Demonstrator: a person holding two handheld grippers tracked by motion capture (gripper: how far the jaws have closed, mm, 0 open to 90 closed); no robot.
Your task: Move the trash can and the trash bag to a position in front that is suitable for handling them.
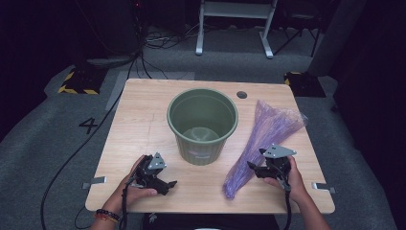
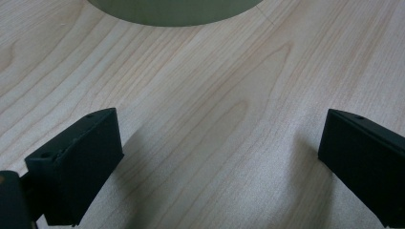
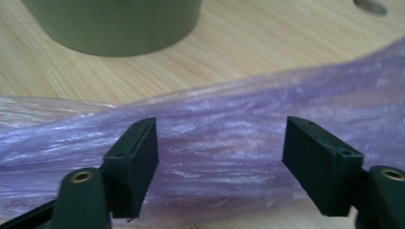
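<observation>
A green plastic bucket (image 1: 202, 124) stands upright and empty in the middle of the wooden table (image 1: 143, 120). To its right a crumpled purple plastic bag (image 1: 268, 129) lies stretched out from the far right toward the front edge. My right gripper (image 1: 256, 159) hovers at the bag's near half with its jaws wide apart. In the right gripper view the bag (image 3: 229, 105) runs across beneath that gripper (image 3: 219, 138), and the pads do not press on it. My left gripper (image 1: 167, 184) rests low at the front left, open (image 2: 219, 138) over bare wood, with the bucket's base (image 2: 176, 12) ahead.
A round cable hole (image 1: 242, 94) sits in the table top behind the bucket, also in the right gripper view (image 3: 370, 5). Metal brackets (image 1: 95, 181) stick out at the table's front corners. Grey carpet, cables and a white frame (image 1: 234, 19) lie beyond.
</observation>
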